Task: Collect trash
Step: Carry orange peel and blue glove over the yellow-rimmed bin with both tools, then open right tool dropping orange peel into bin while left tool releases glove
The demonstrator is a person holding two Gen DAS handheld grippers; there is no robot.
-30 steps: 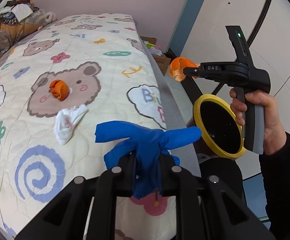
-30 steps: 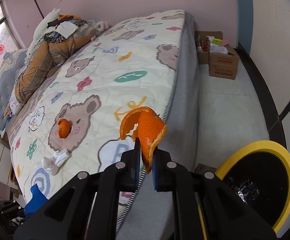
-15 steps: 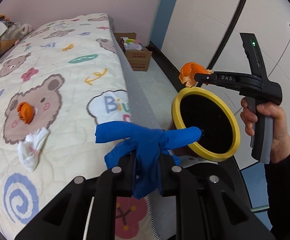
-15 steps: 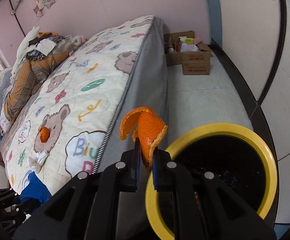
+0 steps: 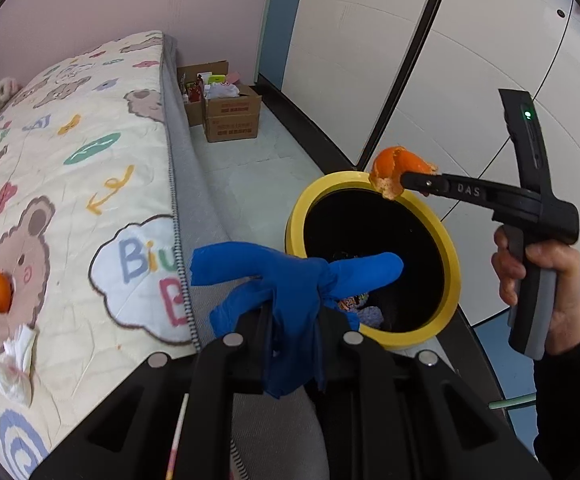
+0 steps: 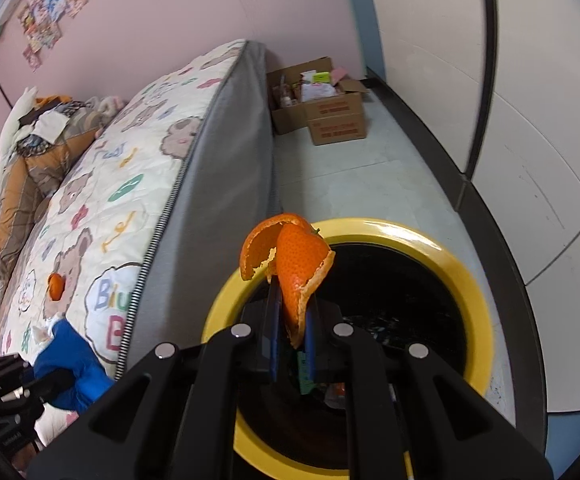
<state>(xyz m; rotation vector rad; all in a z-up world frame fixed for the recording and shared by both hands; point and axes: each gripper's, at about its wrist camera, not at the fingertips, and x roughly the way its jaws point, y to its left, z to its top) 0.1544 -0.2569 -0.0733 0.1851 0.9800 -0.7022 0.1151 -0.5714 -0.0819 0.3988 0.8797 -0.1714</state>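
Both grippers have swung from bed to bin, left gripper clamping glove, right gripper pinching seemingly orange peel.

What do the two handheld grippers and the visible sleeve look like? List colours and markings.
Right gripper: matte black, pistol-style, grey handle panel, white "DAS" lettering, green indicator light. Left gripper: black fingers, silver pivot bolts. Right hand wears a black sleeve.
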